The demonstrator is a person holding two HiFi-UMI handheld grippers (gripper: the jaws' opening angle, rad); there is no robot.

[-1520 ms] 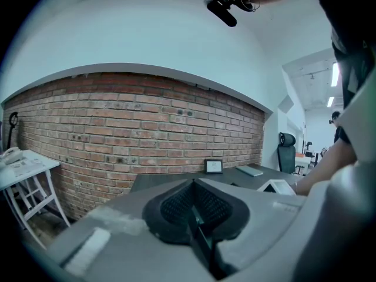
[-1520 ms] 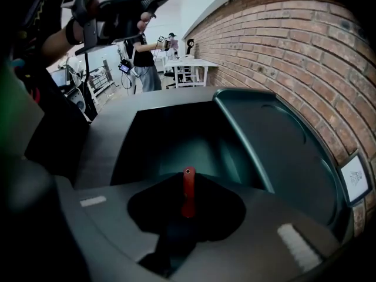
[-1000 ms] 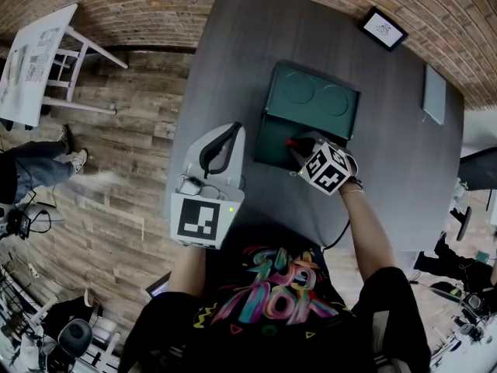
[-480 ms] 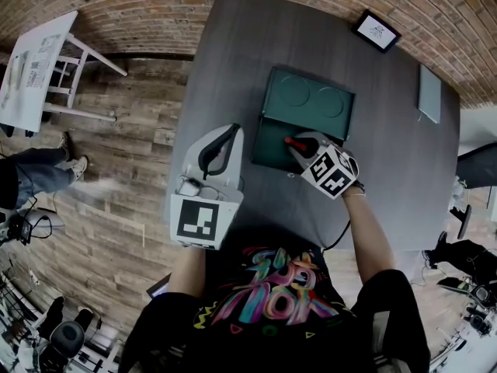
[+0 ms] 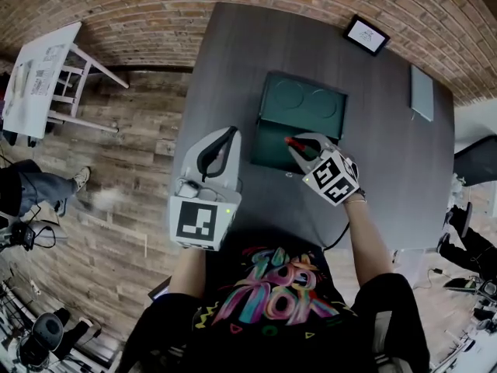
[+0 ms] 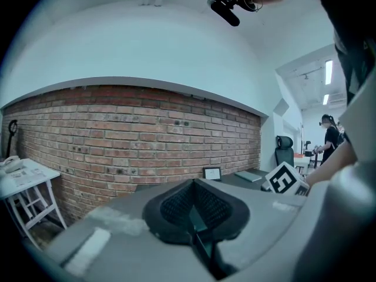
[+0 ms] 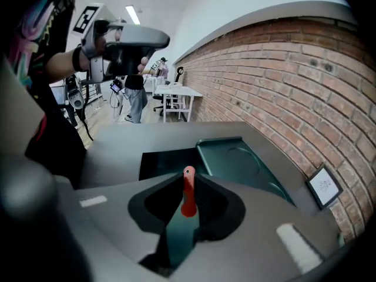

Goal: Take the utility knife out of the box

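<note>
Utility knife (image 7: 188, 197) — held by right gripper (image 5: 301, 149) above box (image 5: 271, 143).

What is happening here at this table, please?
A person stands at a dark table with a hand-held gripper in each hand. The right gripper is closed on a red utility knife and holds it just over the open green box, whose lid is folded back. The left gripper is off to the side, jaws together with nothing in them. The knife seems out of the box, or nearly so, and is not yet set down.
</note>
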